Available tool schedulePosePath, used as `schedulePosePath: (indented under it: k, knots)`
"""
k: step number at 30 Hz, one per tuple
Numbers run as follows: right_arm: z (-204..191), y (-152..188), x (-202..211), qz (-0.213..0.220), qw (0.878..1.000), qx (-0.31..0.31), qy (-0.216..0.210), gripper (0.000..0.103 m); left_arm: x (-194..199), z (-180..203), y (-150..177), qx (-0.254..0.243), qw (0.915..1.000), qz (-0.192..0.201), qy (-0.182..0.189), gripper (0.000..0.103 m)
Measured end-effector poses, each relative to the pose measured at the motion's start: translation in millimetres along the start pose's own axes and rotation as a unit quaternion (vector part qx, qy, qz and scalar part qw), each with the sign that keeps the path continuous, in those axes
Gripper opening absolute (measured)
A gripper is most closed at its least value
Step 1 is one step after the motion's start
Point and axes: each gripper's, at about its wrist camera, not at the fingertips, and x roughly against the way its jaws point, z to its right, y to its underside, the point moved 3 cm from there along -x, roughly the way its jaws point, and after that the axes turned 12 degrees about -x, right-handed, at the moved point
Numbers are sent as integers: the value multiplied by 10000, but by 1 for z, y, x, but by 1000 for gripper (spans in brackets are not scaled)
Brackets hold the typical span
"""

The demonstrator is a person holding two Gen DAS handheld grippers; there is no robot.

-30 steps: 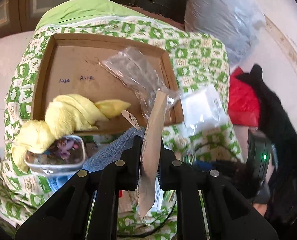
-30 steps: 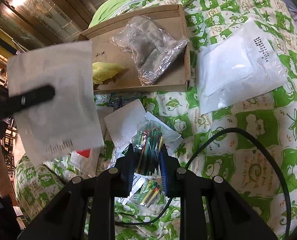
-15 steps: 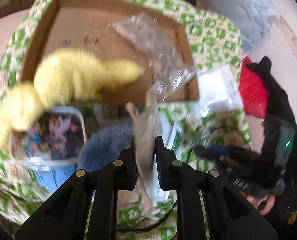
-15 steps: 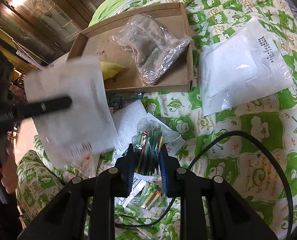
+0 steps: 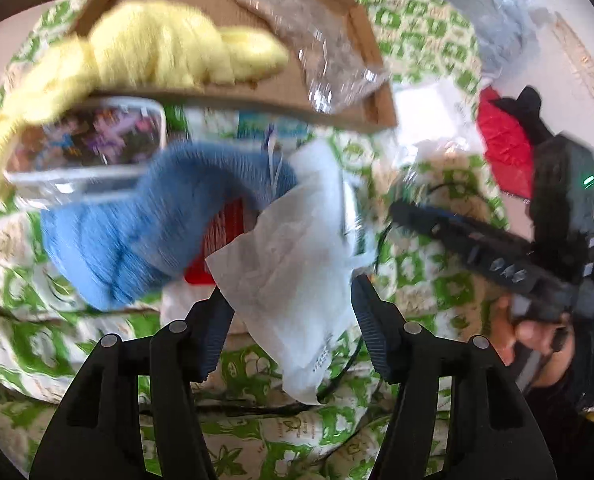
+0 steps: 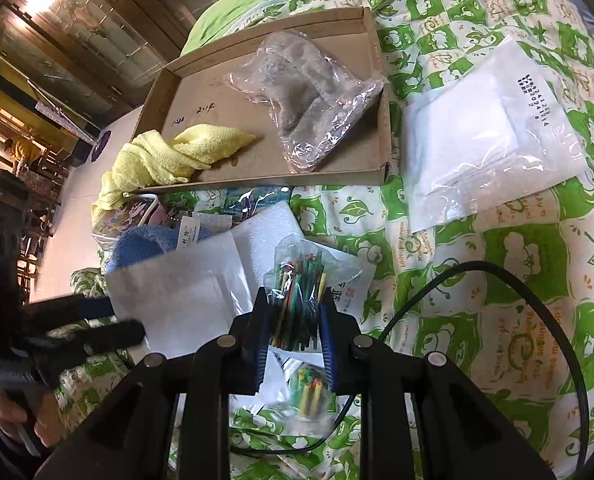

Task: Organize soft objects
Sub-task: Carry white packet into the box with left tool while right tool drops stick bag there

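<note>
My left gripper (image 5: 289,300) is open. A white flat packet (image 5: 293,280) lies loose between its spread fingers, over the pile; it also shows in the right wrist view (image 6: 181,300). My right gripper (image 6: 295,312) is shut on a clear bag of coloured sticks (image 6: 297,280). A cardboard tray (image 6: 383,128) holds a yellow towel (image 6: 177,152) and a clear bag with grey fabric (image 6: 309,100). A blue towel (image 5: 145,220) lies in front of the tray. A large white packet (image 6: 489,136) lies right of the tray.
All rests on a green and white patterned cover (image 6: 537,260). A clear box with a cartoon print (image 5: 85,148) sits by the blue towel. A black cable (image 6: 537,300) loops at the right. Red and black fabric (image 5: 505,140) lies at the far right.
My left gripper has opened and let go of the white packet, which has dropped onto the pile. It moved down and forward. The right gripper has stayed put.
</note>
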Motion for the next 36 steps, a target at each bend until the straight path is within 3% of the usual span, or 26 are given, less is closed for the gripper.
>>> schedulePosePath:
  k: [7, 11, 12, 14, 16, 18, 26, 36]
  knots:
    - [-1, -1, 2, 7, 10000, 12, -17, 21, -27, -12, 22, 237, 9985, -474, -153, 59]
    - [-2, 0, -1, -12, 10000, 27, -25, 21, -32, -8, 19, 145, 9993, -340, -64, 59]
    - [-3, 0, -2, -26, 10000, 31, -23, 21, -32, -5, 17, 109, 9996, -269, -37, 54]
    - [-3, 2, -4, -49, 10000, 33, -20, 21, -33, 2, 15, -36, 9999, -161, -48, 20]
    - [-4, 3, -4, -43, 10000, 24, -17, 21, -33, 12, 15, -210, 9998, -69, -22, 14]
    - [-4, 2, -3, -19, 10000, 12, -20, 22, -31, 18, 16, -353, 9994, 30, -41, 13]
    - [0, 0, 4, 78, 10000, -38, -40, 22, 7, 15, -6, -108, 9956, 662, 658, 9]
    - [3, -6, 7, 123, 9999, -62, -31, 22, 45, 18, -63, -450, 9930, 1052, 287, 9]
